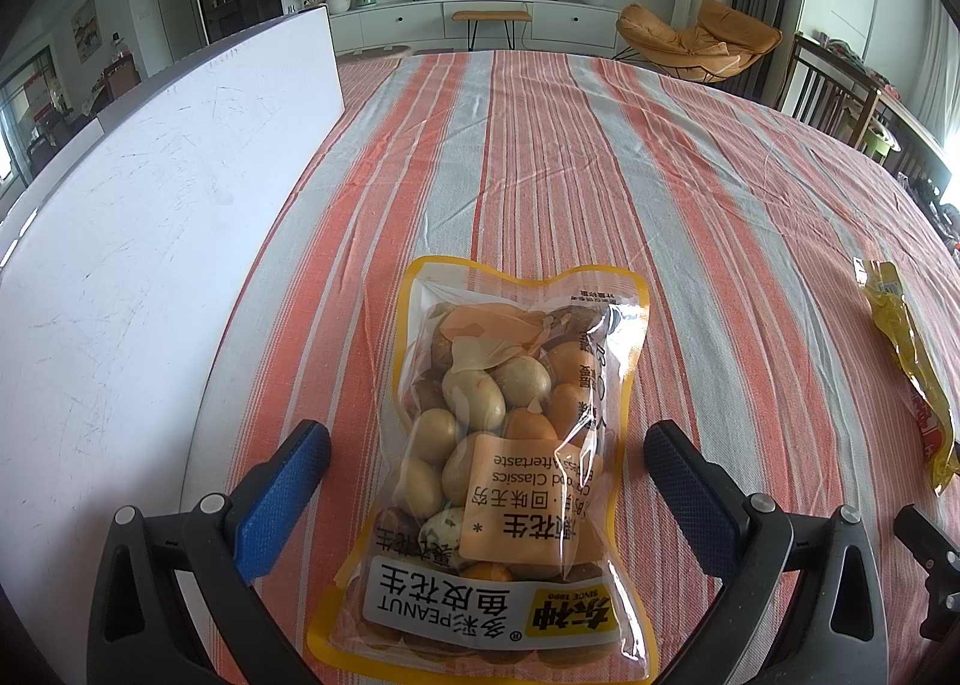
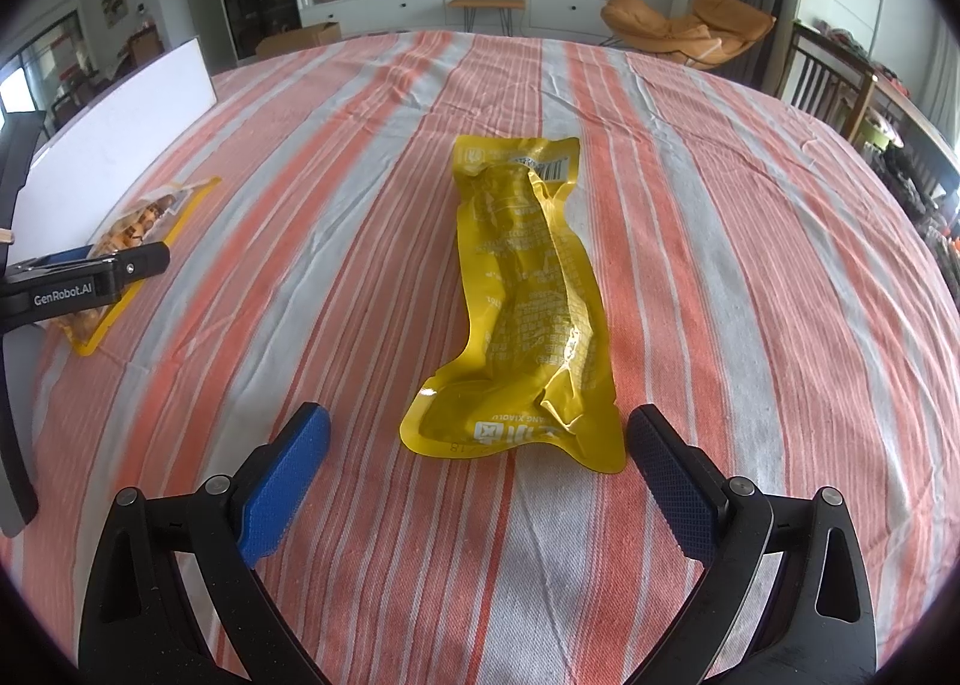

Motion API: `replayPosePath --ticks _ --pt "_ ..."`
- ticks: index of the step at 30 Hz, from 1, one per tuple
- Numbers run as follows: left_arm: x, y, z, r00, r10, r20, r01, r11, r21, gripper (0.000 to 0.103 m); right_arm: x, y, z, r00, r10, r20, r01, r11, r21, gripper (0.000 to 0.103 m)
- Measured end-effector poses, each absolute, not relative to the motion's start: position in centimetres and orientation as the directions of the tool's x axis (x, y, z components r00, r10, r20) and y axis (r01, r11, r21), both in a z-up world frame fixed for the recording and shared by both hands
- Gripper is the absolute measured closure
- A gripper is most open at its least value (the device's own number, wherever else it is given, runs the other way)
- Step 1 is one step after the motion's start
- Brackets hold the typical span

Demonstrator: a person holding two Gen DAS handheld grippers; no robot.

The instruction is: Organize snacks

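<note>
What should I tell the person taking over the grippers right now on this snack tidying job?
Left gripper: open, fingers either side of the peanut bag, not closed on it.
Right gripper: open, holding nothing, just short of the near end of the yellow snack pouch.
Both packs lie flat on the striped tablecloth, the peanut bag beside the white board, the pouch further to the right.
Done: nothing picked up or grouped, as far as the views show.
Left: grip each pack and put them together. No container is in view, so the destination is unclear.
</note>
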State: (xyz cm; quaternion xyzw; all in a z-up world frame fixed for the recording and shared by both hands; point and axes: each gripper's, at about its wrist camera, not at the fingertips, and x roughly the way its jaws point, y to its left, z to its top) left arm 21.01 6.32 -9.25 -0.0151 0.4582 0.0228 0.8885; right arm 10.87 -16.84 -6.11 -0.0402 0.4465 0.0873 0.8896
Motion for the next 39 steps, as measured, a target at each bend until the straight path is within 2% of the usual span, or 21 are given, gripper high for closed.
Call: replayPosePath --ticks 39 --pt "21.05 6.32 -9.25 0.579 0.027 -0.815 -0.055 0.998 -0.006 0.000 11.01 -16.74 -6.20 0.588 0.122 -0.800 -0.192 0.981 0.009 0.003"
